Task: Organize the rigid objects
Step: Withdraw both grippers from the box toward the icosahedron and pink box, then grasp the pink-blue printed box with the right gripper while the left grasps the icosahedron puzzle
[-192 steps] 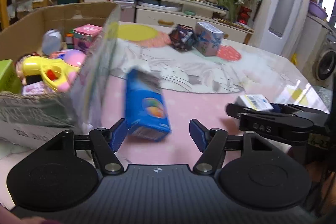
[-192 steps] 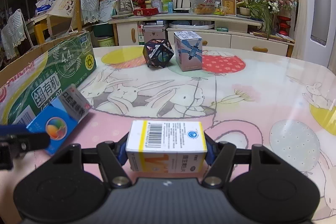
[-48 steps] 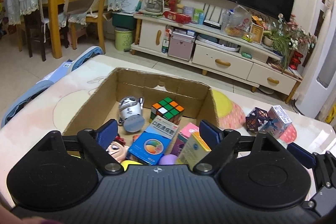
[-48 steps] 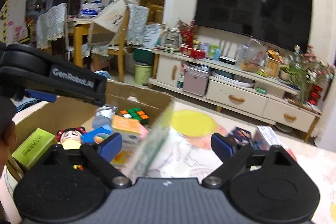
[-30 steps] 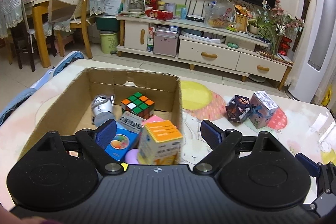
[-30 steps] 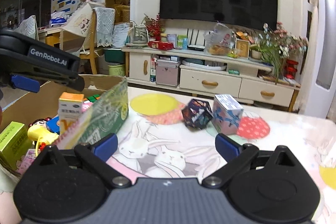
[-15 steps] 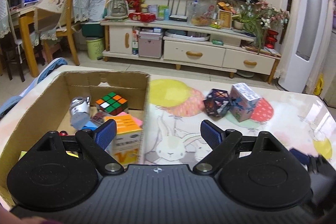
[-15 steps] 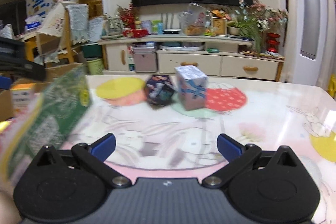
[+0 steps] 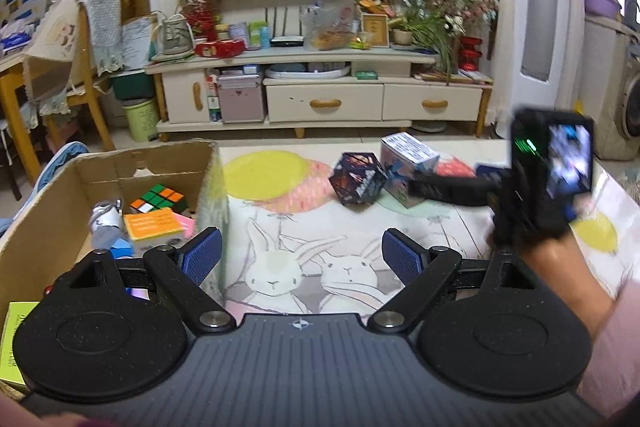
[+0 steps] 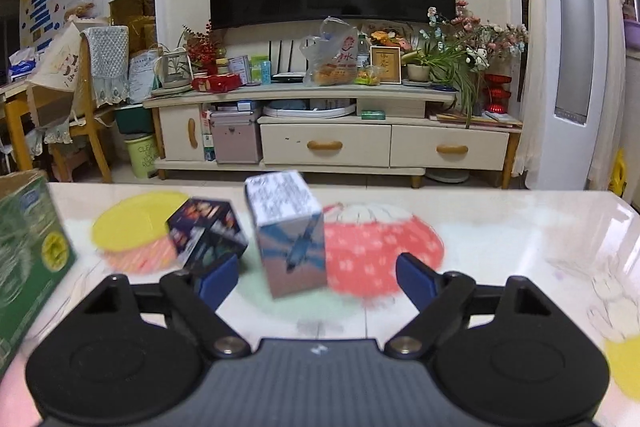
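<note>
1. The right claw is near the far edge of the counter; its jaws are apart and closing, with nothing pressed between the pads.
2. A white-and-blue box stands tilted on the counter, just ahead of the right claw and between the lines of its two fingers, touching neither.
3. A dark many-sided puzzle sits just left of that box, close behind the right claw's left finger.
4. The left claw hangs with its jaws wide apart and empty, above the rabbit print on the counter cloth.
5. The left claw's left finger sits over the right wall of the carton.
6. The carton lies on the left of the counter and holds a colour cube, an orange-topped box, a small grey-white toy and a green box at its near corner.
7. In the left wrist view, a hand with a pink sleeve holds the right claw's handle on the right, its arm reaching towards the white-and-blue box.
</note>
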`<state>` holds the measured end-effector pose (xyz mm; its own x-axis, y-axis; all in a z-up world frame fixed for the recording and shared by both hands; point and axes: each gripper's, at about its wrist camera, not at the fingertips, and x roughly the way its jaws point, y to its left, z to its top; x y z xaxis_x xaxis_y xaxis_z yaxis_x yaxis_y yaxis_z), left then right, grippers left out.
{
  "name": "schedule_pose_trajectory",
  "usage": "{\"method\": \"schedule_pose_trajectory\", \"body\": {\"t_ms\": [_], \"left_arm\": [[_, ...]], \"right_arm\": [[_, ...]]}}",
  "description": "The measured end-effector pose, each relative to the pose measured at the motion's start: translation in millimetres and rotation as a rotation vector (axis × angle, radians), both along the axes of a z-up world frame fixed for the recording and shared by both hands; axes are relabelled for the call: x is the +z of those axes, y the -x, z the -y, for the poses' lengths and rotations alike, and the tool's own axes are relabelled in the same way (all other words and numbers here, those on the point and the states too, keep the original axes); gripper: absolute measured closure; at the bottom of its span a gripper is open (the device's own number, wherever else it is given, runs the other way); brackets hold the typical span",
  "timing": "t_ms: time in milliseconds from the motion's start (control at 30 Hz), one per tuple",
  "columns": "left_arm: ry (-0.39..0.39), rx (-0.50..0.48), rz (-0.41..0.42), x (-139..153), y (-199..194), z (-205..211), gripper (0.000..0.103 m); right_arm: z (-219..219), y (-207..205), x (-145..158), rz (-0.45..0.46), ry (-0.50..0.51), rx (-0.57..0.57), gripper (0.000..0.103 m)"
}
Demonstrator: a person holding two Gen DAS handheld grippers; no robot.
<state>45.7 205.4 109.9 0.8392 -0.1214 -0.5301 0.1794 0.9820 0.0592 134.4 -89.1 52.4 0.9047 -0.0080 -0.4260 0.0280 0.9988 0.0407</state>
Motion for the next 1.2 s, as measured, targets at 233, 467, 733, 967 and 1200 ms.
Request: {"method": "schedule_pose_trajectory", "body": {"t_ms": [233,467,733,967,1200], "left_arm": [[-0.009,-0.022,-0.027,-12.3,-9.9,3.8,0.000],[-0.010,-0.016,-0.035,-22.7,-16.6,12.2,0.000],[-0.018,-0.008,-0.044,-44.3,-42.2,43.5,0.000],[-0.034,0.019,-0.016,-69.2,-92.1,94.5,0.000],[-0.026,0.070,-0.001,-85.0,-148.2,116.2,0.000]], "right_arm": [[8.7,-35.6,-9.8,-0.035,-0.056,0.028,0.018],[15.8,-37.0,-15.8,-0.053,-0.096,0.085,0.055],[43.8,0.8,-4.2,-0.030,-0.049,0.104,0.056],[71.8,21.7,-11.3,-0.045,0.007,0.108,0.055],[83.5,16.5,-14.5,-0.052,-0.011,0.111,0.054]]}}
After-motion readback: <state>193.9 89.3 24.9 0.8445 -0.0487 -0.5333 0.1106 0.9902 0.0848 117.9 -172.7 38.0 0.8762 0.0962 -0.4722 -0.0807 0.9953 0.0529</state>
